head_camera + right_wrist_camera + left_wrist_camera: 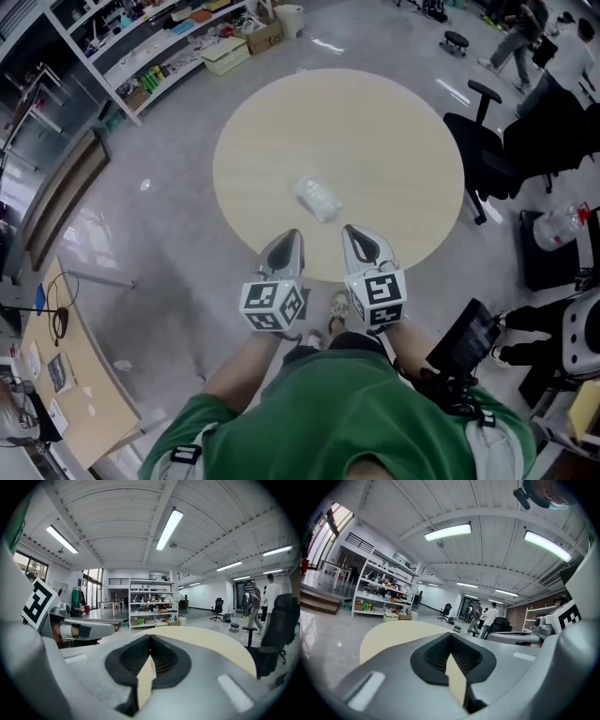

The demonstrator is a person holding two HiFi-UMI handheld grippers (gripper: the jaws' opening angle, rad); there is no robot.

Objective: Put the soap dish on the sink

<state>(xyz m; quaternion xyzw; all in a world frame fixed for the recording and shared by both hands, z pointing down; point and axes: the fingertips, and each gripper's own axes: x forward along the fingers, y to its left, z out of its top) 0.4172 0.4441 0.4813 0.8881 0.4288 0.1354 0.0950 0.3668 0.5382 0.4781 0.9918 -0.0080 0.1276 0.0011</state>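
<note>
Round table (pixel 394 122): one pale translucent item (pixel 317 198) near centre. Left gripper (pixel 292 236) at its 7 o'clock, right gripper (pixel 350 232) at 5 o'clock. Both pairs of jaws are together and empty.

Head view steeply down; gripper views level; table (pixel 375 141) shared.

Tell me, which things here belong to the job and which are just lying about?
Job: white object on the table, probably the soap dish; left claw and right claw, both shut and empty.
Lying about: chair, shelves, box, bottle on the floor.
</note>
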